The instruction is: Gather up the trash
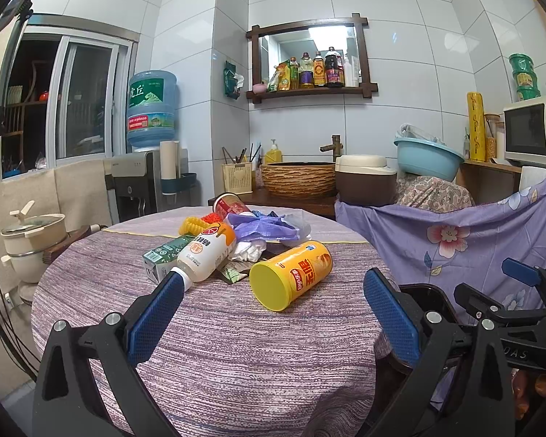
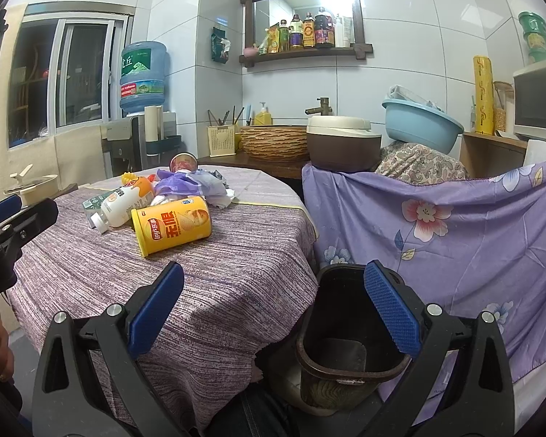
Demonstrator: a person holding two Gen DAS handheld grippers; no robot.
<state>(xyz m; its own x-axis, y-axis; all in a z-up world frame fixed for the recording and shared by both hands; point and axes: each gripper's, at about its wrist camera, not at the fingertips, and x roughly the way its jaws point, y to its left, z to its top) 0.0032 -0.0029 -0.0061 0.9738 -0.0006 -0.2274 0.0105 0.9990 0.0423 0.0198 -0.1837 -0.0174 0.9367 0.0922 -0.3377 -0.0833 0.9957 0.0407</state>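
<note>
Cylindrical yellow chip can [image 1: 291,275] on woven tablecloth [image 1: 218,346]

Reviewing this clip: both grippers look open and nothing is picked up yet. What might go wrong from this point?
Three risks, judged from this moment:
1. The yellow chip can lies on its side, so a nudge from the open left gripper may roll it across the table.
2. The white bottle leans on the green carton; pulling one may shift the pile.
3. The bin sits below the table edge, so a drop from the open right gripper may miss.
</note>
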